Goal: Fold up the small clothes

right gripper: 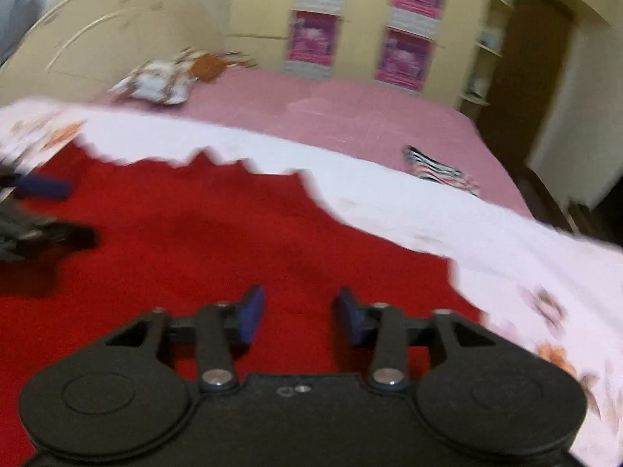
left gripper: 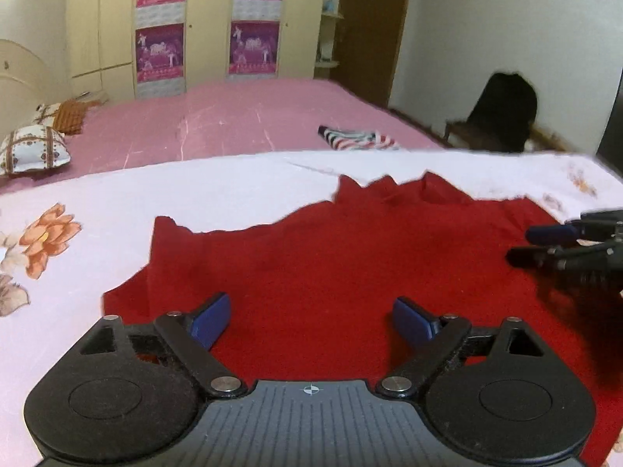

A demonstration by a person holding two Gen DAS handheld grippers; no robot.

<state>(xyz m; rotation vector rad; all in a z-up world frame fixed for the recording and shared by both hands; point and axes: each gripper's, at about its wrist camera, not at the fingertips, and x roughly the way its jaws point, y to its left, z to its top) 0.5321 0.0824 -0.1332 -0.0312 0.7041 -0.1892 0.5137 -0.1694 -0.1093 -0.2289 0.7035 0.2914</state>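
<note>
A red garment [left gripper: 311,257] lies spread on a white floral sheet [left gripper: 194,190]; it also fills the right wrist view [right gripper: 218,241]. My left gripper [left gripper: 311,319] is open and empty, just above the garment's near part. My right gripper [right gripper: 298,315] is open and empty above the garment's right side; that view is blurred. The right gripper shows at the right edge of the left wrist view [left gripper: 545,245]. The left gripper shows at the left edge of the right wrist view [right gripper: 50,210].
A striped folded garment [left gripper: 356,138] lies on the pink bedsheet [left gripper: 241,116] beyond the white sheet. Pillows [left gripper: 33,148] lie at the far left near the headboard. A wardrobe [left gripper: 206,23] stands behind the bed. A dark chair [left gripper: 502,116] stands at the right.
</note>
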